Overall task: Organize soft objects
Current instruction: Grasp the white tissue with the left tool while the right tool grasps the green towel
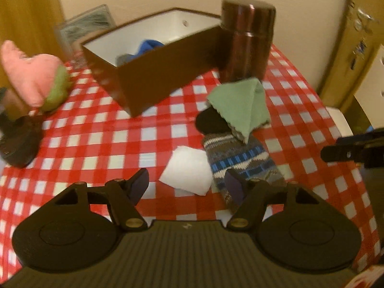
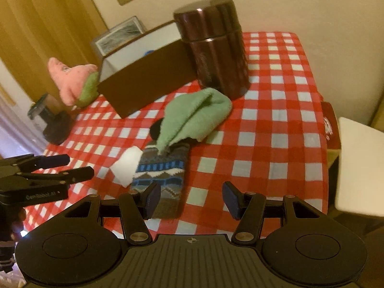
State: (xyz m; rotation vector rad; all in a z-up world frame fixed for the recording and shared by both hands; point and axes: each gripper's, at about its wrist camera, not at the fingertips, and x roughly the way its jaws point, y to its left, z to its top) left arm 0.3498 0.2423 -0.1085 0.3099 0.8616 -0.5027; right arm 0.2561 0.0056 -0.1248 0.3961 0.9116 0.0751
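A brown box point(image 1: 153, 81) with a white inside stands on the checked table and holds a blue cloth point(image 1: 148, 45). A green cloth point(image 1: 240, 105) lies over a black item point(image 1: 211, 122) and a patterned knit sock point(image 1: 242, 163). A white pad point(image 1: 187, 170) lies beside the sock. A pink and green plush point(image 1: 36, 79) sits at the left. My left gripper point(image 1: 187, 184) is open and empty, just before the white pad. My right gripper point(image 2: 190, 199) is open and empty over the sock's point(image 2: 160, 177) near end, with the green cloth point(image 2: 194, 117) beyond it.
A dark metal canister point(image 1: 247, 40) stands against the box's right end. A dark object point(image 1: 19, 139) sits at the table's left edge. A framed picture point(image 1: 86, 21) leans on the wall behind. A white surface point(image 2: 360, 165) lies beyond the table's right edge.
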